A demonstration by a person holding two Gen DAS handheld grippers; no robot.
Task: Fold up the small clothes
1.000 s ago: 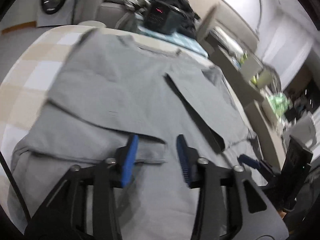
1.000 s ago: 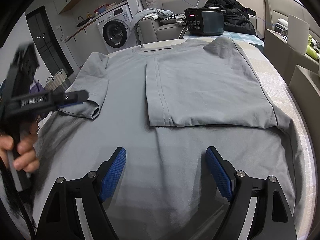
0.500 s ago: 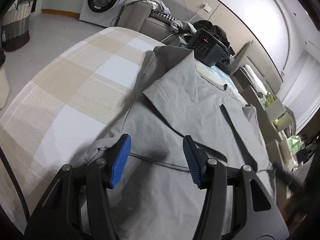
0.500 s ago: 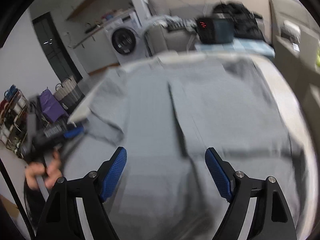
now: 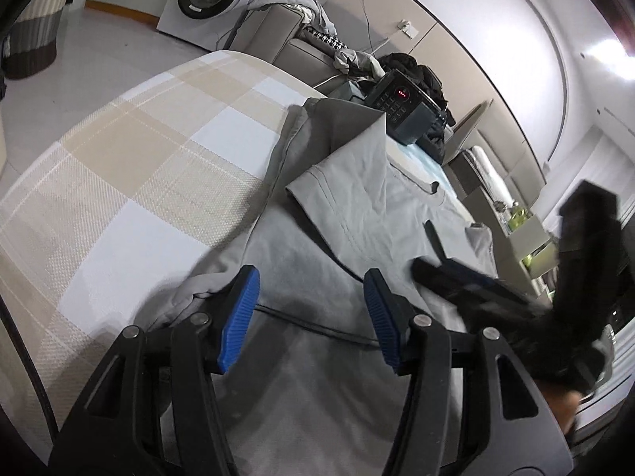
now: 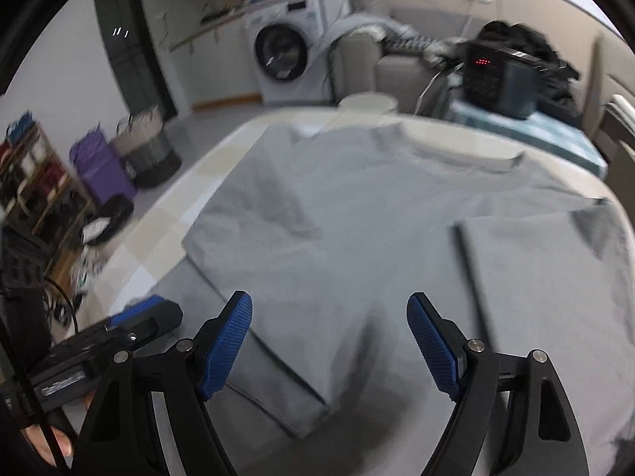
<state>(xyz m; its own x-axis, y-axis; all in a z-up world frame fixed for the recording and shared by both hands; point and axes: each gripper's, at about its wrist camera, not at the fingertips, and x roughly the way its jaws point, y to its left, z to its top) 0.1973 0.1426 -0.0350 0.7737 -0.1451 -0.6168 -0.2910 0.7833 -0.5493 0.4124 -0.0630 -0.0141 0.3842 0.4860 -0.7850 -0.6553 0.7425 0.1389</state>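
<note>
A grey T-shirt (image 6: pixel 377 214) lies spread on a checked beige-and-white table (image 5: pixel 131 182). Its right side is folded over the middle (image 6: pixel 551 261). Its left sleeve (image 5: pixel 349 182) is folded in over the body. My left gripper (image 5: pixel 309 313) is open and empty, low over the shirt's left hem edge. It also shows at the lower left of the right wrist view (image 6: pixel 131 325). My right gripper (image 6: pixel 329 341) is open and empty above the lower left part of the shirt. It appears blurred at the right of the left wrist view (image 5: pixel 488 285).
A black appliance with a red display (image 6: pixel 500 79) stands beyond the table's far edge, next to dark clothes. A sofa (image 6: pixel 377 63) and a washing machine (image 6: pixel 285 59) stand behind. Baskets and a shelf (image 6: pixel 131 150) are on the floor at the left.
My left gripper has swung left to the shirt's left edge and opened wider. My right gripper has moved left across the shirt, from its centre toward the left sleeve.
</note>
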